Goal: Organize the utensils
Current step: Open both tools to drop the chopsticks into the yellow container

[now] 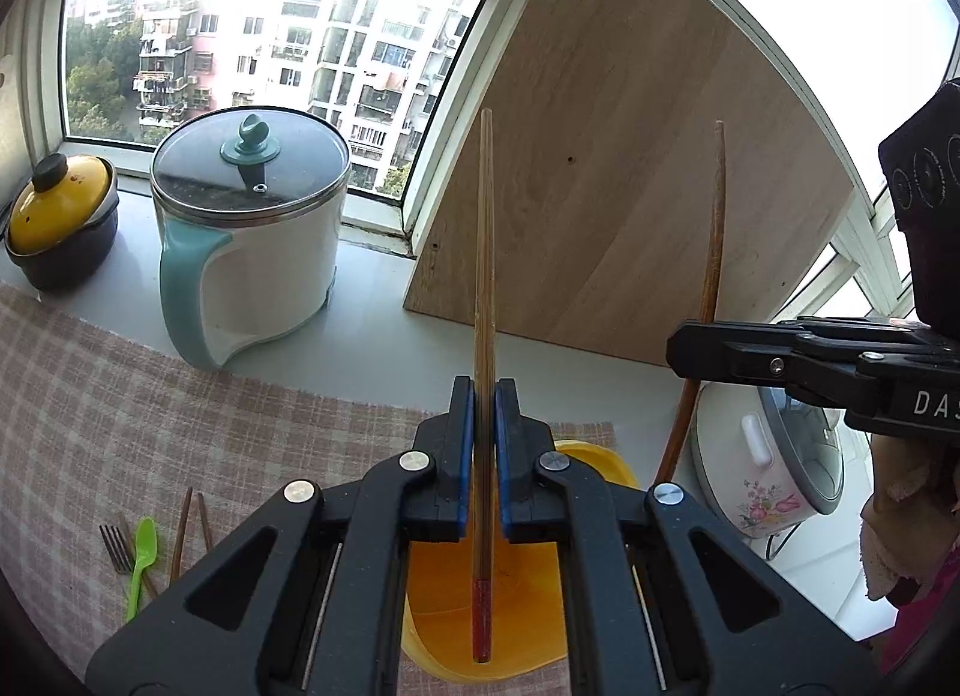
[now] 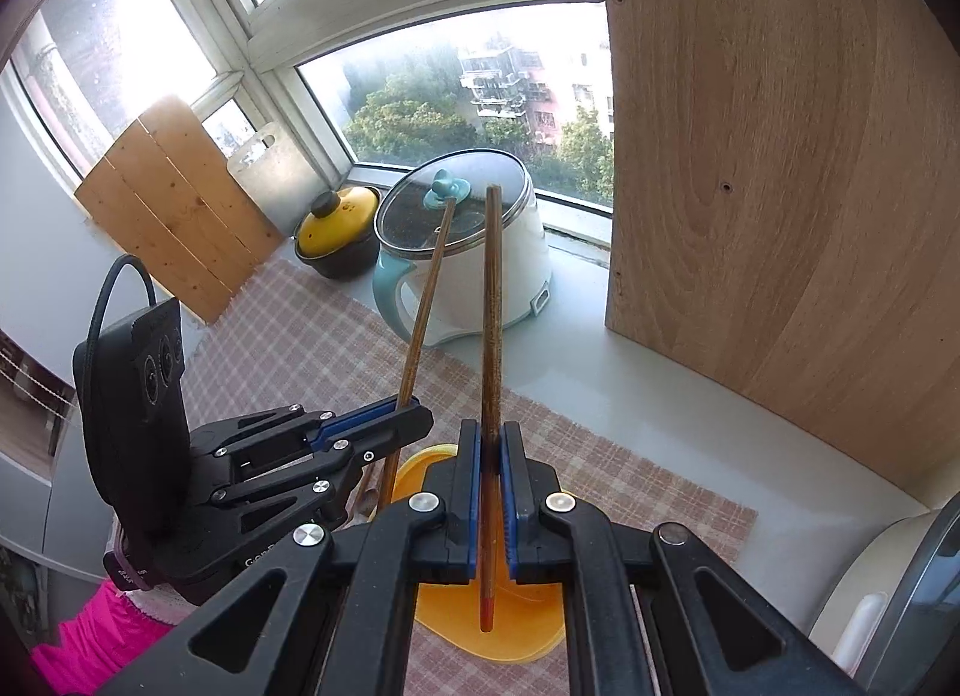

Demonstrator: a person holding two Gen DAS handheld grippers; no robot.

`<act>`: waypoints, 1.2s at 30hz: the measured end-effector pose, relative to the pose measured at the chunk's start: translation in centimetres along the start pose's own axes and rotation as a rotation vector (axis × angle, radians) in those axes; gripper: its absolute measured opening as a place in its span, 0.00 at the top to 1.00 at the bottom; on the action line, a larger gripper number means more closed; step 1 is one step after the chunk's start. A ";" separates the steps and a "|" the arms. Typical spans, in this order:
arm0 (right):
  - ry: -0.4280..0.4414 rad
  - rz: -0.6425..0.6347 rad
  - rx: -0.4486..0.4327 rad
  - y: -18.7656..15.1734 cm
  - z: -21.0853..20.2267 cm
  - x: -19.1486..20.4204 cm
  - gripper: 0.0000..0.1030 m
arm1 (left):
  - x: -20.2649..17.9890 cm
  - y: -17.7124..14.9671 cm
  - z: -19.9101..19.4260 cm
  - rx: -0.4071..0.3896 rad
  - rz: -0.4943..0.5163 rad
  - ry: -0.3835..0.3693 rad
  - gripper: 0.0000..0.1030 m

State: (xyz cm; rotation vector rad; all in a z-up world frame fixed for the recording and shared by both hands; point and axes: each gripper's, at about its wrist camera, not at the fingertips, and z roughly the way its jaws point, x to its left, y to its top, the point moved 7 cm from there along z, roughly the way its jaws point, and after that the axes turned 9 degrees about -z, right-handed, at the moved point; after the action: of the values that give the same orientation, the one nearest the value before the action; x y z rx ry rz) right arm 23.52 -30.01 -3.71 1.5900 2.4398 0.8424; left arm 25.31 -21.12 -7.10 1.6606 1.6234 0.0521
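My left gripper [image 1: 485, 390] is shut on a wooden chopstick [image 1: 483, 252] with a red lower end, held upright over the yellow holder [image 1: 516, 594]. My right gripper [image 2: 491, 432] is shut on a second, darker chopstick [image 2: 492, 306], also upright over the yellow holder [image 2: 516, 618]. The right gripper [image 1: 678, 348] shows at the right of the left wrist view with its chopstick [image 1: 714, 240]. The left gripper [image 2: 420, 417] and its chopstick [image 2: 429, 288] show in the right wrist view. A fork [image 1: 115, 546], a green spoon [image 1: 143, 558] and two chopsticks [image 1: 192, 522] lie on the checked cloth [image 1: 150, 426].
A white and teal electric pot [image 1: 252, 240] and a yellow-lidded clay pot [image 1: 57, 216] stand by the window. A wooden board [image 1: 600, 168] leans at the back. A rice cooker [image 1: 774, 450] stands at the right. Cutting boards [image 2: 174, 210] lean in the corner.
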 end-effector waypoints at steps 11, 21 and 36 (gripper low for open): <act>0.005 0.012 0.043 -1.6 2.3 -0.8 0.97 | 0.3 -0.8 0.9 0.001 0.002 0.013 0.96; 0.004 0.001 0.078 -2.7 3.4 -0.4 0.72 | 0.6 -1.4 0.3 0.008 -0.002 0.017 0.81; -0.105 -0.008 0.039 -4.1 2.6 0.7 0.46 | 3.8 -3.1 -3.3 0.015 0.013 0.029 0.81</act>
State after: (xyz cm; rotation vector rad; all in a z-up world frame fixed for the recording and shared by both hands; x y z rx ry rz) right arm 20.89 -29.64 -7.82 1.5931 2.4027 0.6948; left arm 21.68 -16.68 -8.40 1.6889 1.6386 0.0706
